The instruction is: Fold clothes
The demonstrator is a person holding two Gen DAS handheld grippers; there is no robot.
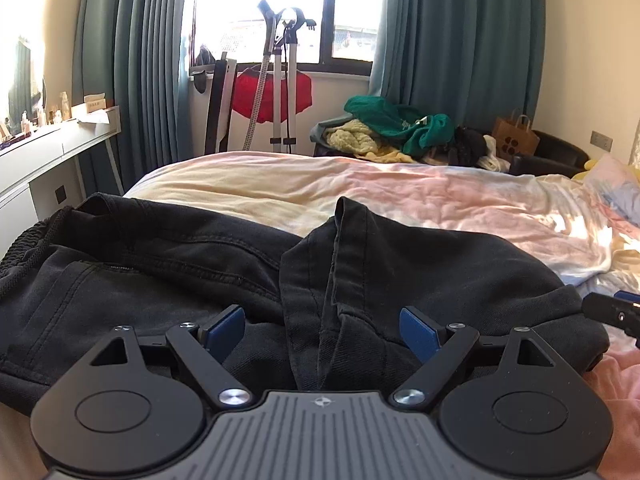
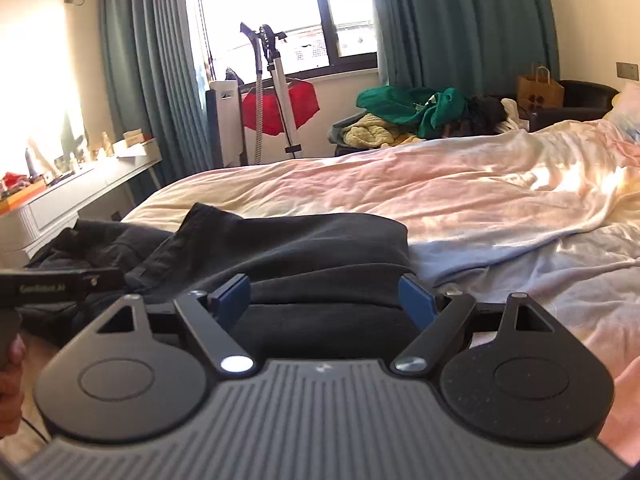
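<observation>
Nearest the left wrist lens: left tongs [image 1: 322, 328], blue pads [image 1: 226, 328] spread wide, nothing pinched, hovering low over dark trousers [image 1: 180, 276]. Pointed slightly downward toward 12 o'clock, body level, both pads at equal height. Between the pads but untouched: a folded trouser leg [image 1: 348, 264] with its seam running up toward 12 o'clock. Elastic waistband [image 1: 24, 248] at 9 o'clock, bunched. At 3 o'clock, just a black tip of the right tongs [image 1: 612, 314] poking in from the edge, just beside the trousers' right end.

Seen from the right wrist: right tongs [image 2: 324, 300] likewise parted wide, pads [image 2: 416, 300] clear of cloth, angled gently down over the doubled-up end of the trousers [image 2: 288, 248]. No grip on anything. At 9 o'clock, side of the left tongs [image 2: 60, 282] with a hand [image 2: 10, 380] beneath it at 8 o'clock, fingers wrapped round the handle. At 4 o'clock, a sliver of the other hand [image 2: 624, 408], blurred.

Trousers lying across the near edge of the bed [image 1: 400, 188], on a pale pink and cream cover, waist toward 9 o'clock, folded bulk toward the middle. Farther off at 1 o'clock: heap of green and yellow clothing [image 1: 392, 128] past the bed's far edge. At 10 o'clock: white desk [image 1: 60, 144] with small bottles. At 12 o'clock: window [image 1: 288, 8], teal curtains [image 1: 132, 60], upright stand [image 1: 280, 80] with a red garment [image 1: 272, 96].
</observation>
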